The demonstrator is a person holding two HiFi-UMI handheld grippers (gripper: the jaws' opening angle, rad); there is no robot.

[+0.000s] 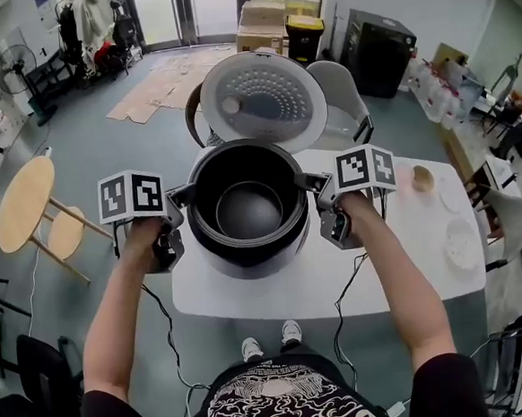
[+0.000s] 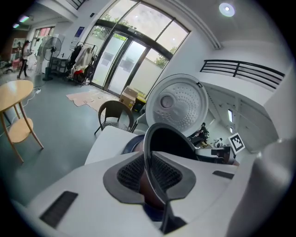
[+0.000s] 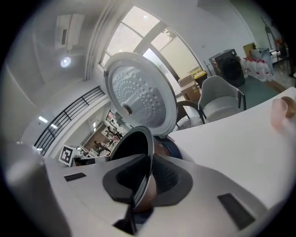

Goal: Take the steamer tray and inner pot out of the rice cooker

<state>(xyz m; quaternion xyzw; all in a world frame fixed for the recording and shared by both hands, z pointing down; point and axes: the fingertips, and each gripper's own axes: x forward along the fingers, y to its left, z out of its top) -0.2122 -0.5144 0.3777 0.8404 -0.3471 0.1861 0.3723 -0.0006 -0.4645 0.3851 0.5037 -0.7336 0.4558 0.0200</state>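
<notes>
Claws both clamped: left claw point(image 1: 179, 199) at 9 o'clock and right claw point(image 1: 319, 186) at 3 o'clock on the rim of the inner pot point(image 1: 247, 209), seemingly partly raised from the rice cooker point(image 1: 266, 99), so it's best kept level and lifted straight up evenly.

Pot point(image 1: 248, 209): black inside, copper outside, empty and upright, its wall showing above the cooker point(image 3: 177, 148). Left tool point(image 1: 181, 199) and right tool point(image 1: 318, 185) pinch opposite sides of the rim. Cooker is dark blue, on white tabletop point(image 1: 407, 236). Lid point(image 1: 266, 99) stands open behind, white dimpled inner face showing.
</notes>
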